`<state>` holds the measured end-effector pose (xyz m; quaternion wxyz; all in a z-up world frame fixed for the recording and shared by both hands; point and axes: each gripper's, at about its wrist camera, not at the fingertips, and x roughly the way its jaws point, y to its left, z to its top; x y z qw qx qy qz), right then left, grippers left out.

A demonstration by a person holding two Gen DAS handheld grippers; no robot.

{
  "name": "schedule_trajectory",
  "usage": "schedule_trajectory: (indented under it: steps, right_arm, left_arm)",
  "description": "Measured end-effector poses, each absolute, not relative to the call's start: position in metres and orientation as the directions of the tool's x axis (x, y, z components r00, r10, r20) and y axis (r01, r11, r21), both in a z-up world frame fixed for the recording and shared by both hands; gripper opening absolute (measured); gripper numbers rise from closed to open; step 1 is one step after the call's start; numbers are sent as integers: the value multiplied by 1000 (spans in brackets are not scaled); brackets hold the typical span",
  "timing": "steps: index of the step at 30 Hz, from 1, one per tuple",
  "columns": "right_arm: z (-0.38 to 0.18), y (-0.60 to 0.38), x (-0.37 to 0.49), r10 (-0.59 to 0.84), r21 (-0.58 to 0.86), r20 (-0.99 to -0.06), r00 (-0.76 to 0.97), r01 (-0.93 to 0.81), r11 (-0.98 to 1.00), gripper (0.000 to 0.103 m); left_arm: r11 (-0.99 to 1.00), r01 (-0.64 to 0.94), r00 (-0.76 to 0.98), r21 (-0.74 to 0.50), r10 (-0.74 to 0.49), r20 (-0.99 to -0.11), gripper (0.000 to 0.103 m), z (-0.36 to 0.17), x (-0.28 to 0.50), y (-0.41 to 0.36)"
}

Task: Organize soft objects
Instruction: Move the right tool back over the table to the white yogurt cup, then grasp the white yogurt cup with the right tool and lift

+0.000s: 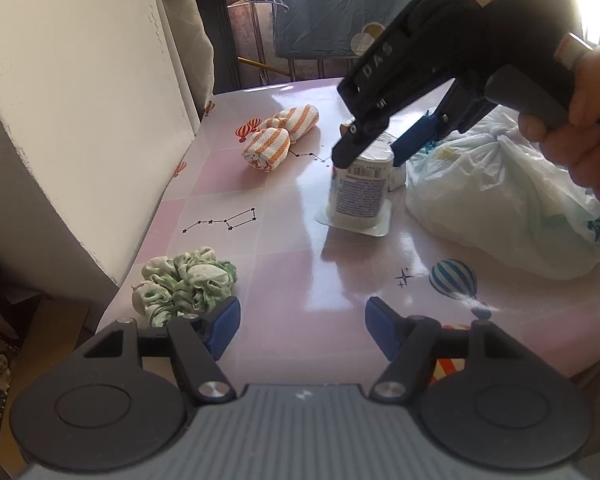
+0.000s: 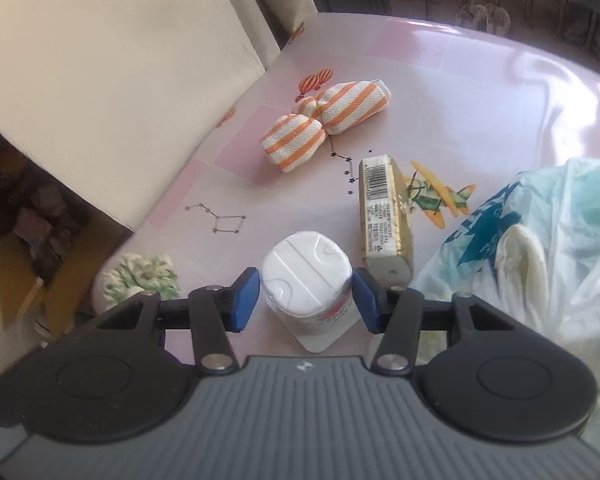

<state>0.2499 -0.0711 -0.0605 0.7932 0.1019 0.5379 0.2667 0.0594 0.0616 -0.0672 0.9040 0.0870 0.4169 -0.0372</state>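
Observation:
A white yogurt cup (image 2: 306,276) stands upside down on its foil lid on the pink table (image 2: 480,92). My right gripper (image 2: 305,300) straddles it from above, and its blue pads (image 2: 246,300) lie against the cup's two sides. The left wrist view shows the same grip, my right gripper (image 1: 371,156) around the cup (image 1: 360,192), held by a hand (image 1: 580,120). An orange-and-white striped knotted cloth (image 2: 324,124) (image 1: 280,136) lies farther back. A green-and-white scrunchie (image 1: 184,280) (image 2: 140,276) lies just ahead of my left gripper's left pad. My left gripper (image 1: 302,328) is open over bare table.
A gold-wrapped block (image 2: 384,216) lies right behind the cup. A crumpled white plastic bag (image 1: 500,200) (image 2: 540,248) fills the table's right side. A cream wall panel (image 1: 80,120) borders the table on the left, with a drop to boxes below.

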Motion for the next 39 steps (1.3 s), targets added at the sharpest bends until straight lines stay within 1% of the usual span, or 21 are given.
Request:
schedule_trajectory:
  steps: [4,6,9,13,16,18,23,27,31,36,39]
  right_arm:
    - [-70,-90,236,709,691,-668,225,-166,704,50]
    - [-85,-93,223,770,771,-612,184,-78,632,50]
    - [-111,-91,201,797,809,-583,160,25,587,50]
    - [-117,-102,177,802,832,-551,231,76,550,51]
    - [-113,-109,164,764,807,-583,277,85,585,51]
    - [-110,-116,156,740,792,-601,301,99,603,54]
    - [-108,-132,137,667,732,-666,335,119,671,54]
    - [-101,-142,125,645,714,-677,354,105,692,54]
    - [-76,-138,127,626,688,-670,398,16,726,55]
    - [-59,-120,163,621,654,-679,392,-62,754,64]
    - [-61,-106,190,600,621,-708,371,-77,780,66]
  left_arm:
    - [980,171,626,96,-33,-779,71,-63,47,66]
    - [979,186,618,80,-53,-784,71,-61,39,68]
    - [974,205,616,91,-56,-786,71,-60,26,69]
    - [970,223,612,98,-61,-788,70,-62,16,69]
    - [970,222,612,94,-64,-788,69,-64,15,68]
    - [972,222,617,83,-74,-784,68,-64,17,69]
    - [973,221,628,64,-91,-773,65,-64,21,68]
    - [972,229,628,46,-111,-771,62,-65,26,65]
    - [977,213,613,-33,-160,-774,59,-66,32,69]
    - [969,175,591,-175,-246,-768,59,-64,47,78]
    - [957,138,572,-255,-287,-768,59,-65,60,82]
